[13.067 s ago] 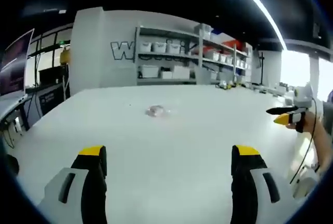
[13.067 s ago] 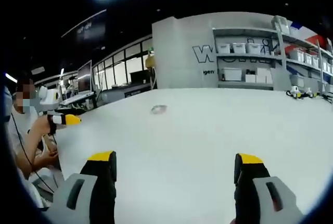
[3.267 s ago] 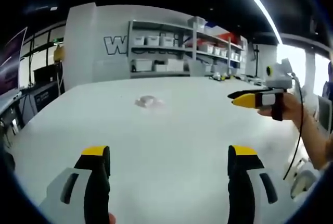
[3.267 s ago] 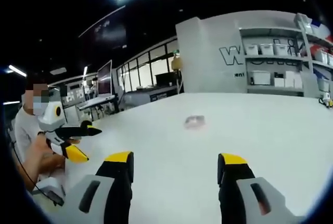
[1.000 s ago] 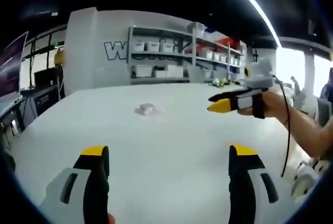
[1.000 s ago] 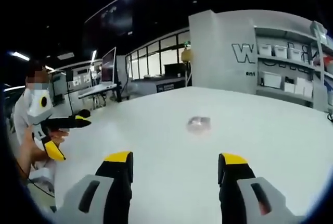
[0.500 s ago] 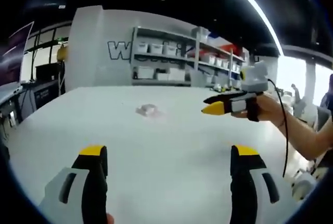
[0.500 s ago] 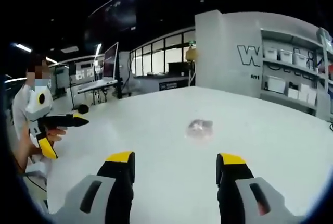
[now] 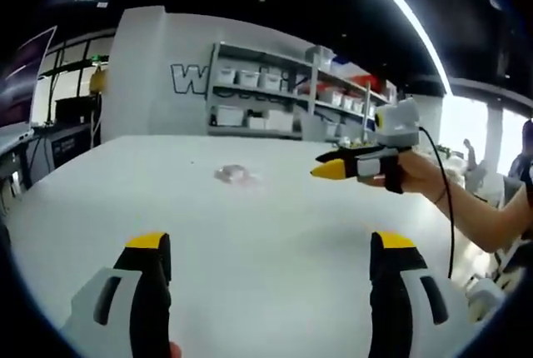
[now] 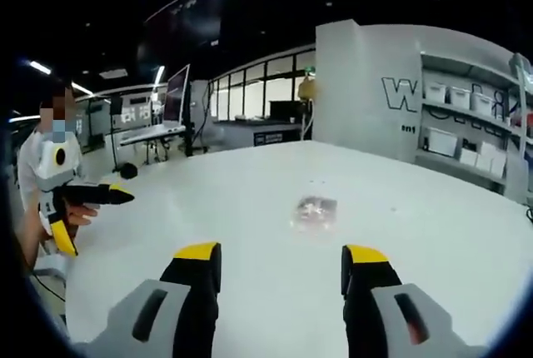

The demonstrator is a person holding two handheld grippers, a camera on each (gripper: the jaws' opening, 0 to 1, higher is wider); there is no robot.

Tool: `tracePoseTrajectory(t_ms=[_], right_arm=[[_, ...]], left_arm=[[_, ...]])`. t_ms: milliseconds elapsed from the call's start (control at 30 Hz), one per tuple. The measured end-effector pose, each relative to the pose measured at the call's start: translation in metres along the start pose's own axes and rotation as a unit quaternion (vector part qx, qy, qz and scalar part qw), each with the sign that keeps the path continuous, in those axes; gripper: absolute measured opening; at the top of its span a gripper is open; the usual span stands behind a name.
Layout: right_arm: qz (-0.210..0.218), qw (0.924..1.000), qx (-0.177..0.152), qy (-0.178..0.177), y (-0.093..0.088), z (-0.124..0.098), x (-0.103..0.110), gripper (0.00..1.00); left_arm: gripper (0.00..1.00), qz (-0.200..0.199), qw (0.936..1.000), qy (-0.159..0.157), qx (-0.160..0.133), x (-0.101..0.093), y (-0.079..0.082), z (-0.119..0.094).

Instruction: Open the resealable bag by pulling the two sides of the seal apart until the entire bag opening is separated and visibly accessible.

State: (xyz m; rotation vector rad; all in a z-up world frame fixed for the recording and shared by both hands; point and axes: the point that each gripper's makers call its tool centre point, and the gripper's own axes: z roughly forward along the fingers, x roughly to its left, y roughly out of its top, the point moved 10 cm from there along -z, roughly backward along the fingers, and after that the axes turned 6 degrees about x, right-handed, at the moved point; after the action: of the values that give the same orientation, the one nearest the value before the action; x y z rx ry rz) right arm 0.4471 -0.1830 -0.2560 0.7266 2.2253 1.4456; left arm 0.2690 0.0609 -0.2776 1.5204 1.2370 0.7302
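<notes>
A small clear resealable bag [image 9: 231, 173] lies flat on the white table [image 9: 275, 216], well beyond both grippers. My left gripper [image 9: 271, 246] stands open over the near part of the table, nothing between its yellow-tipped jaws. From the right, the right gripper [image 9: 323, 171] reaches in above the table, level with the bag and a little to its right, held by a hand [image 9: 412, 173]. In the right gripper view, my right gripper [image 10: 281, 252] is open and empty, with the bag [image 10: 315, 208] a short way ahead. The left gripper [image 10: 92, 208] shows at far left, jaws spread.
Shelves with white bins [image 9: 254, 108] line the wall behind the table. Desks with monitors [image 10: 171, 121] stand beyond the table's far side. A person [image 10: 46, 166] sits at the table's left edge. Bare tabletop [image 10: 416, 233] surrounds the bag.
The right gripper has moved forward and nearer the bag, which now looks larger in its view. The left gripper has stayed about where it was. The bag has not moved.
</notes>
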Motion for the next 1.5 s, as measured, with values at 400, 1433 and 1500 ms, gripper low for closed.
tracePoseTrajectory(t_ms=[400, 1433, 1500], right_arm=[[-0.007, 0.9999, -0.01, -0.012, 0.004, 0.016, -0.007, 0.54], [-0.007, 0.9987, 0.0, -0.049, 0.008, 0.059, -0.041, 0.39], [-0.001, 0.9988, -0.003, -0.049, 0.007, 0.06, -0.042, 0.39]], left_arm=[[0.99, -0.002, 1.0, 0.004, -0.003, 0.004, 0.0, -0.001], [0.99, -0.017, 0.9999, 0.002, 0.001, 0.016, -0.01, -0.002], [0.99, -0.015, 0.9999, 0.0, 0.003, 0.014, -0.01, -0.002]])
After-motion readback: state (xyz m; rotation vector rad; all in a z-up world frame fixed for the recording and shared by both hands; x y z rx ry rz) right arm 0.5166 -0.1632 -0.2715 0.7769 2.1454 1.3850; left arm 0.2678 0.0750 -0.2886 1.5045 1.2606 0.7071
